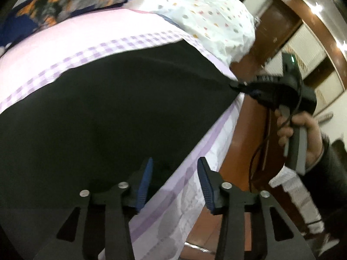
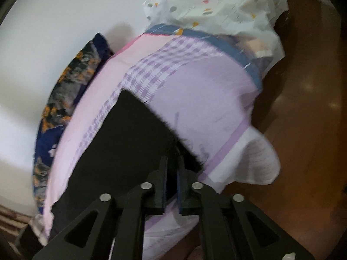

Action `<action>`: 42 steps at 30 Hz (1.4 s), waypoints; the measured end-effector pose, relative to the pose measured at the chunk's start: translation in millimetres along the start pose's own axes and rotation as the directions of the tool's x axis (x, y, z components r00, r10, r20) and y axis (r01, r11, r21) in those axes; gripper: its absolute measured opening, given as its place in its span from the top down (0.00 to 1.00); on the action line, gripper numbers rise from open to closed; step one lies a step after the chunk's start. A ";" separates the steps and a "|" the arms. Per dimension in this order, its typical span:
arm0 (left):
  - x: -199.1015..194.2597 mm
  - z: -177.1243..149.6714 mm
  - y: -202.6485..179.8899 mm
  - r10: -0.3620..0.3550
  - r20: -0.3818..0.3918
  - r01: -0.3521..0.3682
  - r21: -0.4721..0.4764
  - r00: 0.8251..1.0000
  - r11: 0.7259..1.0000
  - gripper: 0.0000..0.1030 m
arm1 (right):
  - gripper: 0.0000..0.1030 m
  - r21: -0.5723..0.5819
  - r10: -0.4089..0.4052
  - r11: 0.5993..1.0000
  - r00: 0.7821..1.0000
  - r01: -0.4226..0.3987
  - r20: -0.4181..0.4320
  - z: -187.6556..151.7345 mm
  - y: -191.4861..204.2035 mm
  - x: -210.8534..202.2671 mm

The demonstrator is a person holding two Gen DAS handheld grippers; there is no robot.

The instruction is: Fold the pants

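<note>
Black pants (image 1: 108,108) spread flat on the pink-and-lilac bed (image 1: 65,41), reaching its near edge. Right gripper (image 2: 172,173) fingers pinch a pants corner at that edge; left gripper (image 1: 173,182) fingers spread above the edge.

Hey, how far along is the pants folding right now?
Done: the black pants lie spread flat on the pink sheet. In hand: the right gripper is shut on the pants' edge near the bed's side, while the left gripper is open over the near edge, holding nothing. Left: no fold is visible, so seemingly all the folding.
</note>
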State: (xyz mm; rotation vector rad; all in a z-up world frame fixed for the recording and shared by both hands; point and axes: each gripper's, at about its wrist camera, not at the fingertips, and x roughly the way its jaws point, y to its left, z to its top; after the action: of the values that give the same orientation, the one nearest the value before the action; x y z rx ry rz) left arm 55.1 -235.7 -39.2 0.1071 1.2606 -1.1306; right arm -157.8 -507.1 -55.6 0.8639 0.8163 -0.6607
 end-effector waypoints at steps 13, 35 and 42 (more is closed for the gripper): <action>-121.1 -30.0 121.1 0.453 0.224 -0.376 -0.314 0.863 0.872 0.53 | 0.68 -0.194 0.044 0.980 0.998 -0.034 0.046 8.1 69.8 -24.4; -174.8 -117.0 231.5 0.666 0.183 -0.501 -0.524 0.723 0.689 0.53 | 0.68 -0.665 0.135 0.374 0.747 -0.647 -0.651 -187.9 448.9 107.9; -175.8 -121.3 240.6 0.629 0.202 -0.466 -0.514 0.750 0.720 0.53 | 0.67 -0.663 0.036 0.318 0.707 -0.678 -0.706 -217.0 478.7 148.2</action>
State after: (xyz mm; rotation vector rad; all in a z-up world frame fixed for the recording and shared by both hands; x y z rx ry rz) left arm 164.5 65.8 -65.7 -0.0578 1.0081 -0.2944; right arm 217.9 -111.4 -77.8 0.1458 1.2787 0.5997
